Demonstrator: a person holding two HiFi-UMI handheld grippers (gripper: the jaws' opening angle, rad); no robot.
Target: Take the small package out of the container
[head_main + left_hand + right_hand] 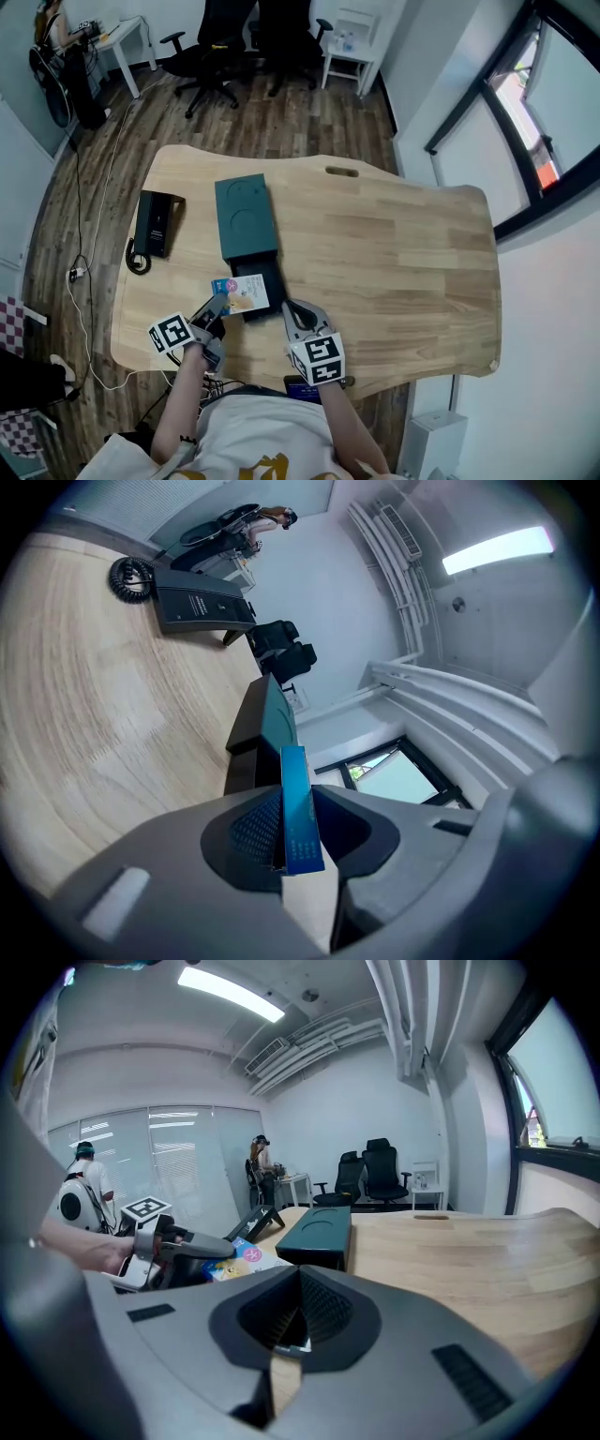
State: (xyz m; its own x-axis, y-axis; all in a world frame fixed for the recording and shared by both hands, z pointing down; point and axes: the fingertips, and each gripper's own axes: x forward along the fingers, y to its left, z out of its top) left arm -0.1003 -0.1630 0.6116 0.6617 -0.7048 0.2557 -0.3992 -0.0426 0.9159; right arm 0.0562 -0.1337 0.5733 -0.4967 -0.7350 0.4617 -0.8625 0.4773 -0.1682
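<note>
You had the left gripper point(217, 305) clamped on the package point(246, 293). Its jaws were partly closed, pressing the two flat faces of the thin pack, so its blue edge stood upright between them. The package sat at the near left corner of the container's point(244, 217) pulled-out drawer point(260, 269), overlapping the drawer's rim as seen from your head. I could not tell whether it was fully clear of the drawer. The dark teal container lay lengthwise in the middle of the wooden surface point(394, 253), with the drawer end pointing toward you.

Your right gripper point(295, 1321) was just beside the drawer on its right, low over the surface. Its jaws were together with nothing between them, and they were not touching the package.

A black phone point(155, 223) with a coiled cord lay on the surface to the left of the container, well apart from both grippers.
</note>
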